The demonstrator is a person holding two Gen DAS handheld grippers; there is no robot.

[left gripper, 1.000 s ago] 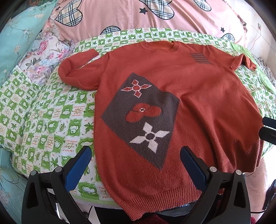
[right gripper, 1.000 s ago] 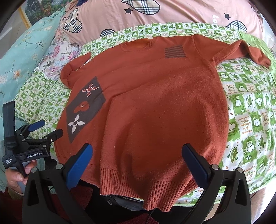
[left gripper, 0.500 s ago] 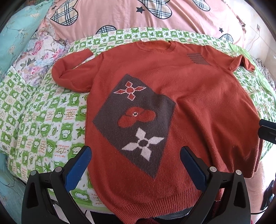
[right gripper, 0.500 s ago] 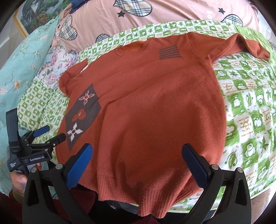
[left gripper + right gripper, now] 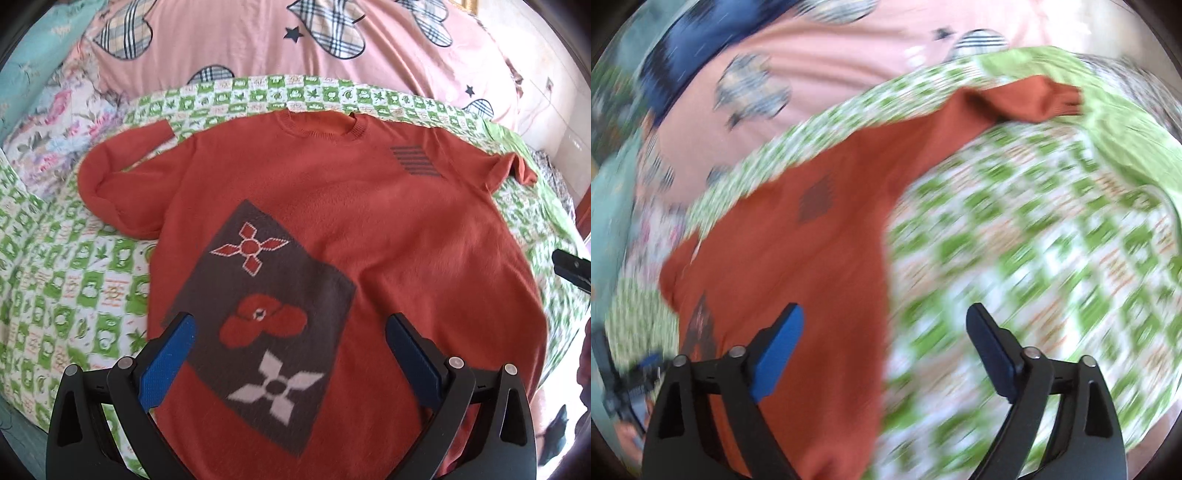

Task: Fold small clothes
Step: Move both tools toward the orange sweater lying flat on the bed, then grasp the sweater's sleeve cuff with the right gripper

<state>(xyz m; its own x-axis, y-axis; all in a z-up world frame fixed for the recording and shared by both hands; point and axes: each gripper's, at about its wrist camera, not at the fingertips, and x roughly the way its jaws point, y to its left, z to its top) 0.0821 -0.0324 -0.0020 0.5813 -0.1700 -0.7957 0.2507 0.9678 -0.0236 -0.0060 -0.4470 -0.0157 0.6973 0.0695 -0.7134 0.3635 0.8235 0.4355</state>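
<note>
The sweater (image 5: 369, 229) is spread flat on the bed (image 5: 74, 266), filling the middle of the left view. The left gripper (image 5: 288, 354) is held over its lower part, jaws spread and empty. The right gripper (image 5: 884, 343), low in its blurred view, has jaws that have just been closing, with nothing pinched.

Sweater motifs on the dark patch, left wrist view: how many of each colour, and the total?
Red motifs: 2, a pinwheel and a flower
White motifs: 1, a pinwheel
Total: 3, all on the sweater's dark patch
</note>
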